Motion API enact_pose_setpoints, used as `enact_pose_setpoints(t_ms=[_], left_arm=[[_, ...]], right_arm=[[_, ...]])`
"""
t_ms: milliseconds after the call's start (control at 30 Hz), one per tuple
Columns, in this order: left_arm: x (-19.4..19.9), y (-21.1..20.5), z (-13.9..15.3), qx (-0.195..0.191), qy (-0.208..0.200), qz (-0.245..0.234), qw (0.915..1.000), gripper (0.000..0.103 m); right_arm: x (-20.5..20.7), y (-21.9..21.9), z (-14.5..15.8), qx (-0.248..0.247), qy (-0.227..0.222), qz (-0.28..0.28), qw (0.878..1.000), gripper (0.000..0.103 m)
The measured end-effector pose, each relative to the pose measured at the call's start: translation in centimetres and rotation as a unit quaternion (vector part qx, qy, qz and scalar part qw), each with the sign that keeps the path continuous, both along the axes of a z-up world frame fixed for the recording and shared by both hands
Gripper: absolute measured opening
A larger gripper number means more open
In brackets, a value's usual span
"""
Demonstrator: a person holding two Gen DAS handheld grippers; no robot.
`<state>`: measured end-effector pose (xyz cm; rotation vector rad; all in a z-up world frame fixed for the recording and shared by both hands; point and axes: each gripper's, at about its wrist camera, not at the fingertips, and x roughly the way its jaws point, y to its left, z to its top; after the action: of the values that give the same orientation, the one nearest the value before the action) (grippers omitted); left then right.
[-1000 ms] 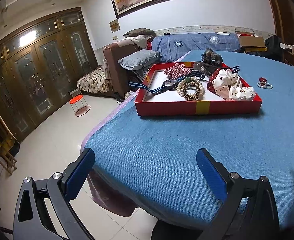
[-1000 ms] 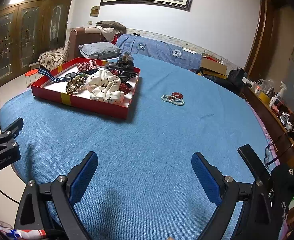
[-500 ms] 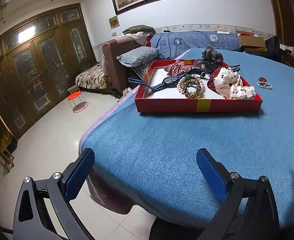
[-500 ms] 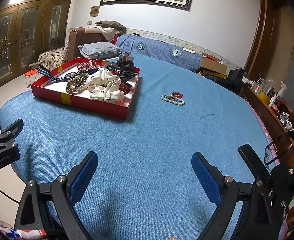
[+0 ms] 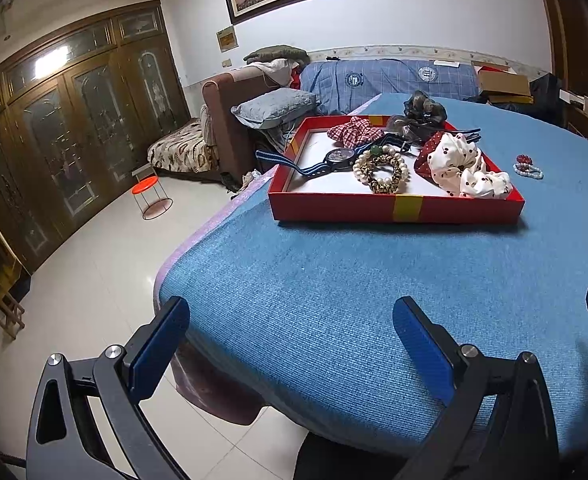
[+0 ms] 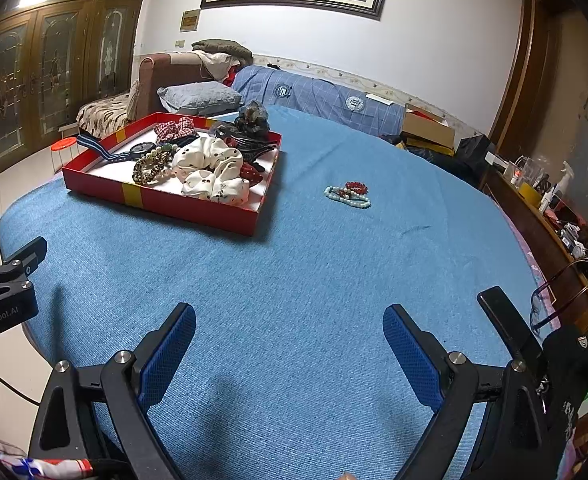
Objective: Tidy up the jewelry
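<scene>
Bracelets [image 6: 348,195] lie on the table [image 6: 294,280], right of the tray [image 6: 166,204].

Left claw [image 5: 292,342]: black frame, blue textured pads [image 5: 421,350], silver screws. Right claw [image 6: 290,342] alike, blue pads [image 6: 411,360]; white "GenRobot.AI" lettering shows on the left one's black body.

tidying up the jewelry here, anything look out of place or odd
Yes. Two bead bracelets, one red and one pale, lie loose on the blue cloth right of the red tray, while everything else sits in it. A watch strap also hangs over the tray's left edge. Both tools are open and empty.
</scene>
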<state>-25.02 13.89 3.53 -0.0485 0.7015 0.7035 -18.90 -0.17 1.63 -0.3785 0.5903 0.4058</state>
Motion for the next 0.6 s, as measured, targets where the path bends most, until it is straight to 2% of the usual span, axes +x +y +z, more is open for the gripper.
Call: enact_pose_setpoints(t_ms=[600], left_arm=[[-0.25,0.51,0.00,-0.016,-0.003,-0.004,0.9999,0.101]], right_arm=[[0.12,0.01,0.05,0.005,0.005,0.000,1.000,0.097]])
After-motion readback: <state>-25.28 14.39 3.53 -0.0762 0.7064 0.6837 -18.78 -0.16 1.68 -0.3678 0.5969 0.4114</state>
